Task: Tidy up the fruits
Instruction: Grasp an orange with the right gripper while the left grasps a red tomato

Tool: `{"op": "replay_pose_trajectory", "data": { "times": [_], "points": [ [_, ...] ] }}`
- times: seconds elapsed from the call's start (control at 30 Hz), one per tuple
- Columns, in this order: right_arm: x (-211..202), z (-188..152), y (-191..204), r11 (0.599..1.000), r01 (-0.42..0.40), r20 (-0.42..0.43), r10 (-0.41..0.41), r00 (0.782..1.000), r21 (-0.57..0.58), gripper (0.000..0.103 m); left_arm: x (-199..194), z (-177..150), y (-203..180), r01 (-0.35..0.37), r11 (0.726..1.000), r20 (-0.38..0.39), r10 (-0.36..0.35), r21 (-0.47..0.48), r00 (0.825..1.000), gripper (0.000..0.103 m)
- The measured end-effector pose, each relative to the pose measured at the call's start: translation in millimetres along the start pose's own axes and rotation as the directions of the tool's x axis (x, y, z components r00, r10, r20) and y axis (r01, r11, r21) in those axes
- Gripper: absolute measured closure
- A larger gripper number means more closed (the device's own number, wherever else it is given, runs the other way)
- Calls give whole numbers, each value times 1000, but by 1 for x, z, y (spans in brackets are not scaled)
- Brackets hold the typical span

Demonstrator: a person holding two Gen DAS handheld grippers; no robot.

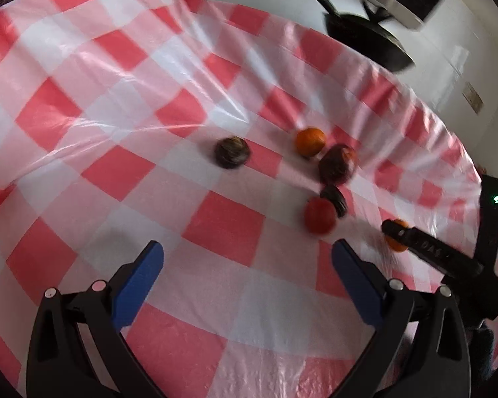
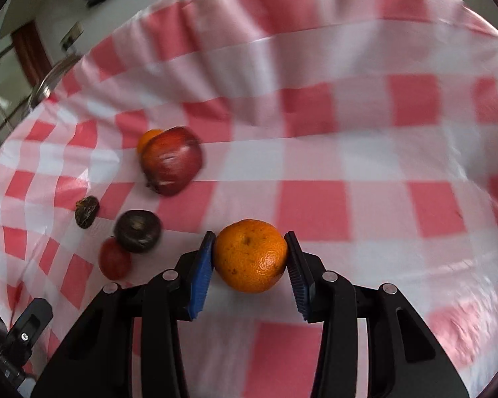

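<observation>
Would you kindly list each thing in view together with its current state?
Left claw: open, empty, above the cloth.
Right claw: shut on the mandarin.
Mandarin: held between both pads.
Second mandarin: loose on the tablecloth.
Big red fruit: lying on the cloth, in front of the second mandarin.
Two dark fruits: lying loose.
Small red fruit: lying beside a dark one.
Tablecloth: spread, wrinkled.

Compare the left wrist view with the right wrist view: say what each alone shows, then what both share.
Left wrist only: the open left claw over bare cloth, and a black pan beyond the table edge.

Right wrist only: both blue pads pressed against the held orange, showing the right claw shut on it.

Both: the checkered tablecloth, the large dark red fruit, the held orange and the small red fruit.
</observation>
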State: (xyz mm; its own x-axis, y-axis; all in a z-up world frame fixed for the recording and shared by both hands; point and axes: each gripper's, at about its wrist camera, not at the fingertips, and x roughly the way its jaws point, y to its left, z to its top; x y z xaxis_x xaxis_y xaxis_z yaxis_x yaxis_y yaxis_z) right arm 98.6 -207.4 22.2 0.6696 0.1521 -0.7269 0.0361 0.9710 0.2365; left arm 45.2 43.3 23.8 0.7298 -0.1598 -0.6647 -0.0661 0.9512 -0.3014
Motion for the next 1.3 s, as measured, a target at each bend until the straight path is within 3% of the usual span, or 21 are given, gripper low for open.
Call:
{"op": "replay_pose_trajectory", "data": {
  "times": [0.23,0.37,0.43,0.5,0.6,0.63,0.7,0.77,0.83,1.03,1.3],
  "points": [
    [-7,-3,-38,980,-83,59,74,996,181,61,6,-5,-29,-3,987,-50,11,161,999,2],
    [-9,-2,-39,978,-95,76,82,994,185,61,30,5,-47,-44,972,-91,66,229,994,2],
    [-8,-2,-39,978,-98,72,87,994,183,61,47,11,-63,-112,950,-85,142,290,986,3],
    [-8,-2,-37,978,-104,73,92,993,179,61,59,14,-73,-125,932,-89,164,340,982,4],
    [-8,-2,-37,978,-106,70,95,993,178,61,78,19,-87,-150,903,-98,206,402,974,16],
    [-8,-2,-37,978,-108,69,97,993,177,61,83,19,-89,-146,901,-113,208,408,972,24],
    [-8,-2,-38,978,-110,68,99,993,175,61,85,22,-88,-125,910,-120,186,395,975,36],
    [-8,-2,-37,979,-112,67,102,993,172,61,84,22,-85,-71,922,-134,132,381,982,56],
    [-7,-2,-37,979,-114,66,104,992,171,61,81,20,-83,-73,921,-126,131,383,983,71],
    [-8,-2,-37,978,-120,70,110,991,169,61,57,10,-63,-76,947,-94,110,311,989,71],
    [-8,-3,-36,978,-127,73,116,991,166,61,53,19,-41,-28,980,-101,48,199,994,71]
  ]
}}
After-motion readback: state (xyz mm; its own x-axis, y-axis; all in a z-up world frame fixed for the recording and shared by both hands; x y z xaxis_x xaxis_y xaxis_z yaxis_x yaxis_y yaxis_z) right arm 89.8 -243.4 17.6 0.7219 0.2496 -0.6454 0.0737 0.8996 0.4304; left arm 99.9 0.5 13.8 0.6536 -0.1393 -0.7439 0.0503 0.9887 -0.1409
